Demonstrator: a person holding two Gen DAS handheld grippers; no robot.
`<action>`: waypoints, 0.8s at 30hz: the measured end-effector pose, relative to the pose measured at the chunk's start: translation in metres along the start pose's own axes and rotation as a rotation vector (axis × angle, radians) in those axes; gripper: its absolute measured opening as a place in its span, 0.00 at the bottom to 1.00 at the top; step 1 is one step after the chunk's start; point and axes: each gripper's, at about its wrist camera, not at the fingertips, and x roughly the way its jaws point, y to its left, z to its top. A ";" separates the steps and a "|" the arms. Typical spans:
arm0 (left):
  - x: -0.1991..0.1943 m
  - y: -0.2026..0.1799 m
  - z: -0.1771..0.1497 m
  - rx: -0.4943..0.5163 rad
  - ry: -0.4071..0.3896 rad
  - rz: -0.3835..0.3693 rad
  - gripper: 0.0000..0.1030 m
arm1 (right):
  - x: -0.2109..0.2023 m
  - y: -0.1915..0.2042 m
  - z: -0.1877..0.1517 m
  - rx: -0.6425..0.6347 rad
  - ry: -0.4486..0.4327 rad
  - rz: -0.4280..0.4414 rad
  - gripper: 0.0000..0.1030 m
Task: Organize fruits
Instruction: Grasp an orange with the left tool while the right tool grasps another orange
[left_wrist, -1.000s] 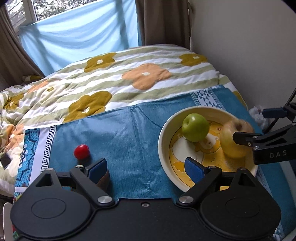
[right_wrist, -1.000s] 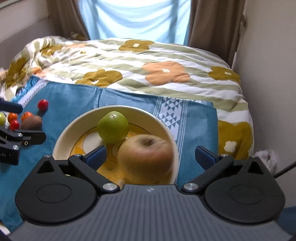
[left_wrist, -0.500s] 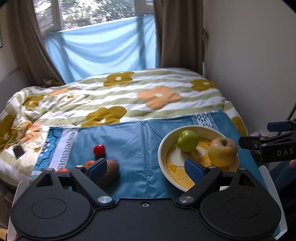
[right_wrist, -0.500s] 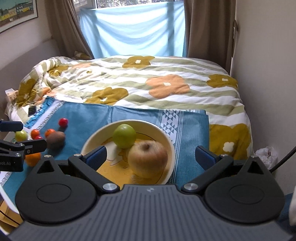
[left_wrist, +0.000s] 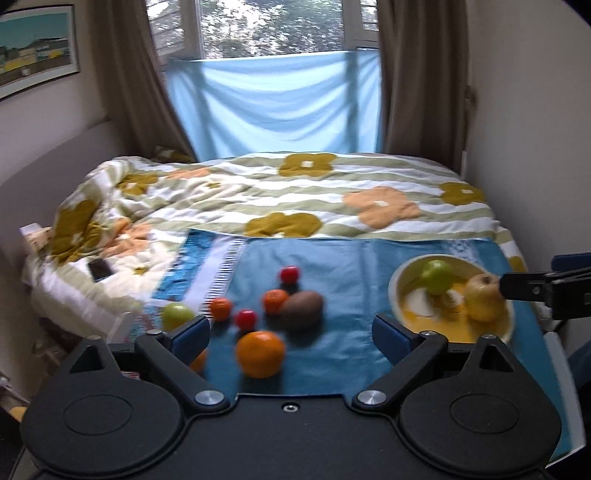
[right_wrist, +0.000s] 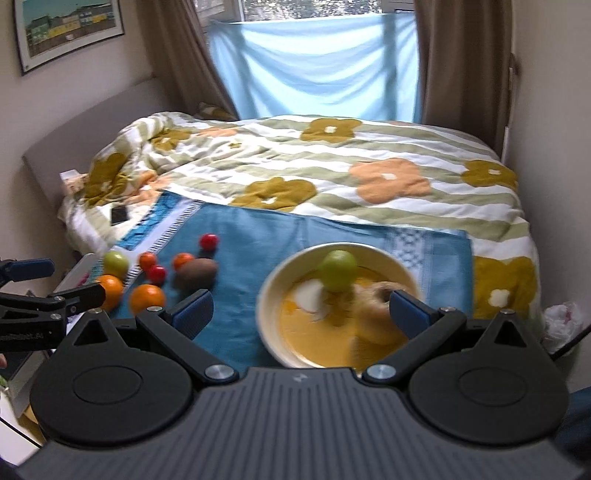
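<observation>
A cream bowl (left_wrist: 397, 284) (right_wrist: 269, 291) with a yellow inside sits on the blue cloth (left_wrist: 347, 266) and holds a green apple (left_wrist: 437, 276) (right_wrist: 338, 274) and a yellow apple (left_wrist: 482, 297) (right_wrist: 373, 306). Loose on the cloth to the left lie a kiwi (left_wrist: 303, 304) (right_wrist: 195, 273), oranges (left_wrist: 260, 353) (right_wrist: 146, 298), small red fruits (left_wrist: 289, 274) (right_wrist: 208, 241) and a second green apple (left_wrist: 176, 315) (right_wrist: 115, 261). My left gripper (left_wrist: 291, 334) is open and empty above the orange. My right gripper (right_wrist: 301, 310) is open and empty above the bowl.
The cloth lies on a bed with a flowered duvet (left_wrist: 295, 192). A dark phone (left_wrist: 99, 269) lies on the duvet at the left. A wall (left_wrist: 535, 129) runs close along the right. A crumpled white bag (right_wrist: 563, 321) lies beside the bed at right.
Both grippers have pulled back and up from the bowl, so more of the bed and the loose fruit at the left came into view. The yellow apple stays in the bowl.
</observation>
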 end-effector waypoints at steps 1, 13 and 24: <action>0.001 0.009 -0.002 0.005 -0.002 0.015 0.98 | 0.001 0.008 0.000 -0.004 0.003 0.006 1.00; 0.051 0.106 -0.023 0.114 0.057 0.035 1.00 | 0.056 0.100 -0.013 0.061 0.077 0.025 1.00; 0.132 0.147 -0.043 0.171 0.142 -0.116 0.93 | 0.130 0.148 -0.032 0.187 0.131 -0.003 1.00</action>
